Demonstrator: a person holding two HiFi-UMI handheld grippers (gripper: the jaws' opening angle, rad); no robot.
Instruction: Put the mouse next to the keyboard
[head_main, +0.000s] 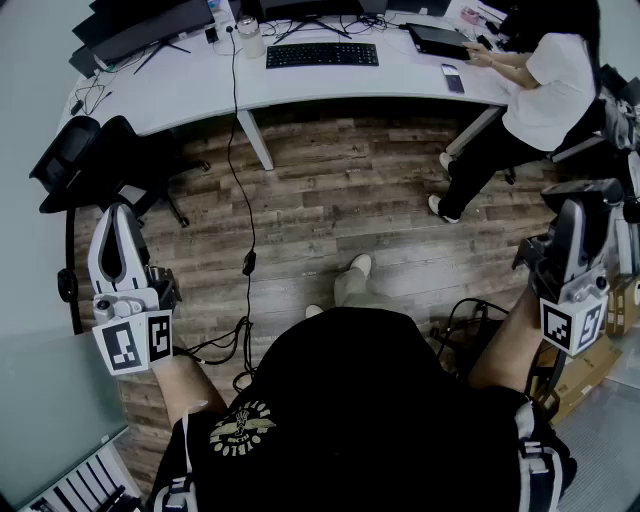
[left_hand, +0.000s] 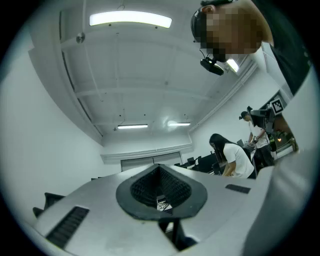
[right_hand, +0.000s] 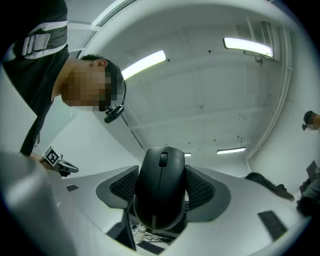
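In the right gripper view a black computer mouse sits between the two dark pads, scroll wheel up, and my right gripper is shut on it. That gripper is raised at the right of the head view, far from the desk. The black keyboard lies on the white desk at the top of the head view. My left gripper hangs at the left over the wooden floor with its jaws together and nothing between them; its pads meet in the left gripper view.
A person in a white shirt leans at the desk's right end, by a laptop and a phone. A black office chair stands left. A cable drops from the desk to the floor. Cardboard boxes sit at right.
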